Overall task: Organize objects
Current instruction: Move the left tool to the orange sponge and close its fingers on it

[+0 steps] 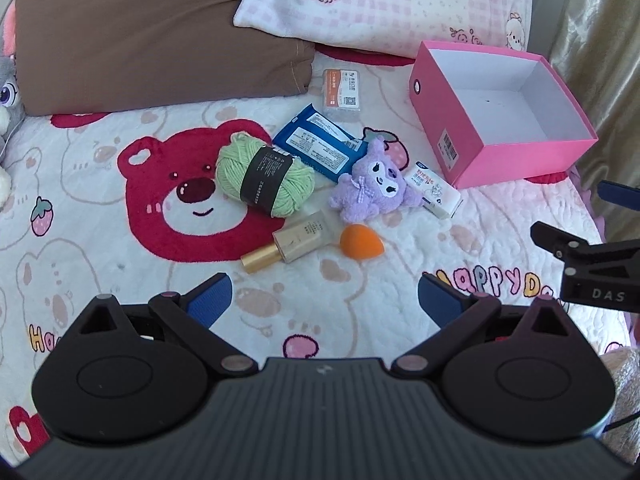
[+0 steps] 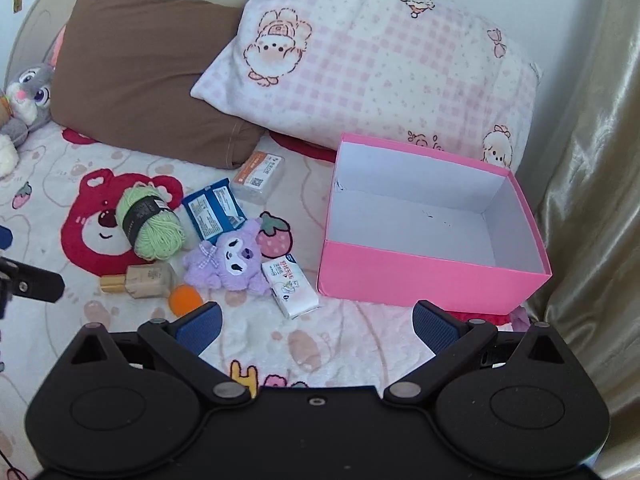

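A little heap of things lies on the bear blanket (image 1: 80, 184): green yarn (image 1: 266, 174), a blue packet (image 1: 320, 144), a purple plush toy (image 1: 374, 182) touching a small white box (image 1: 436, 190), a gold bottle (image 1: 292, 242), an orange sponge (image 1: 360, 242) and a clear case (image 1: 342, 90) at 12 o'clock, with the open pink box (image 2: 420, 280) at 2 o'clock from the heap. The left gripper (image 1: 324, 300) and the right gripper (image 2: 316, 326) both hang above the blanket with fingers spread wide, holding nothing and touching nothing. A brown pillow (image 2: 148, 76), a pink check pillow (image 2: 380, 64) and a grey bunny toy (image 2: 28, 92) sit at the head of the bed, and a shiny gold curtain (image 2: 592, 160) hangs at 3 o'clock.
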`<state>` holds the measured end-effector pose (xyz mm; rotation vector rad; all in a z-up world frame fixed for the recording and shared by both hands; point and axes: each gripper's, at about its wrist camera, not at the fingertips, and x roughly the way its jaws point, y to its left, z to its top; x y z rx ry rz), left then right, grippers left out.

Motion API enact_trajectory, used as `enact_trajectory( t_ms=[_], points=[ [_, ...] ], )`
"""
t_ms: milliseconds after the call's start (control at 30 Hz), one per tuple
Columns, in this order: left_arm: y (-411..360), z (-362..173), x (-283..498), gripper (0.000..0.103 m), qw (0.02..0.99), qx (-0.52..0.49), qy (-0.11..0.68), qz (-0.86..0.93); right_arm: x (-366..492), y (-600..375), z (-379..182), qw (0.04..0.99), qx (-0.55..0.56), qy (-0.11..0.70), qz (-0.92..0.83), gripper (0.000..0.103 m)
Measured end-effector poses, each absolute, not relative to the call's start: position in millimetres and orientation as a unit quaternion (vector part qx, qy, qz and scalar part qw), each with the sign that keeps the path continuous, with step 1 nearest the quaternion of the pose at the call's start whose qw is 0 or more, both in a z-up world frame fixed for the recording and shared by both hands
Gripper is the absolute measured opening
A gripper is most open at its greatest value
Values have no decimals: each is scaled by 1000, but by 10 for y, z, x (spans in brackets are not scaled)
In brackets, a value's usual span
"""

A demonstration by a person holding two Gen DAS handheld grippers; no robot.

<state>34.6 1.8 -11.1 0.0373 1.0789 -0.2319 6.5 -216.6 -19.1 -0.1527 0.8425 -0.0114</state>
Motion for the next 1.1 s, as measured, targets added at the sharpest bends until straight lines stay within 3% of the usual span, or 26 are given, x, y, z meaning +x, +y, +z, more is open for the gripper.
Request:
enact_trajectory(
  t_ms=[400,667,900,1100],
  points=[
    [-19,-545,732,98,847,-26,505,-166,370,-1909,-794,890,5,418,185,99],
    [-87,-873,886,98,842,-45,502,-194,572,-1627,-1152,886,-3,411,213,97],
    [4,-1241,1026,79,827,-94,519,-196,693,-1607,-1469,886,6,416,203,91],
    [-94,-1401,958,75,841,-56,495,-213,735,-1584,-1706,873,22,437,218,91]
  ],
)
